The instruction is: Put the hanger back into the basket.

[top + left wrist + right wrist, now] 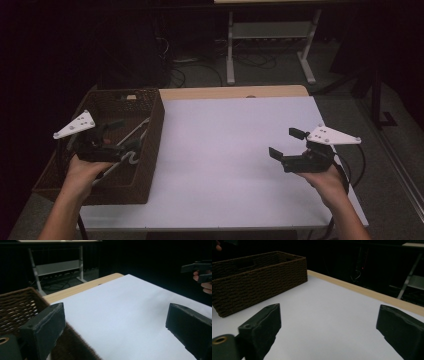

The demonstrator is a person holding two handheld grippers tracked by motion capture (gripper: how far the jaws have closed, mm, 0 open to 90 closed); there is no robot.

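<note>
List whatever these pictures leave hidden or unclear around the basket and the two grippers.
- Basket contents, high view: pale rods and a curly piece, partly behind the left gripper and too dim to identify.
- Basket's inside, right gripper view: hidden by its own woven wall.
- Right gripper, left gripper view: cut off by the right edge.

Our table (240, 92) (wooden edge at the back), white sheet (230, 160) covering it, woven basket (150, 145) on our left
</note>
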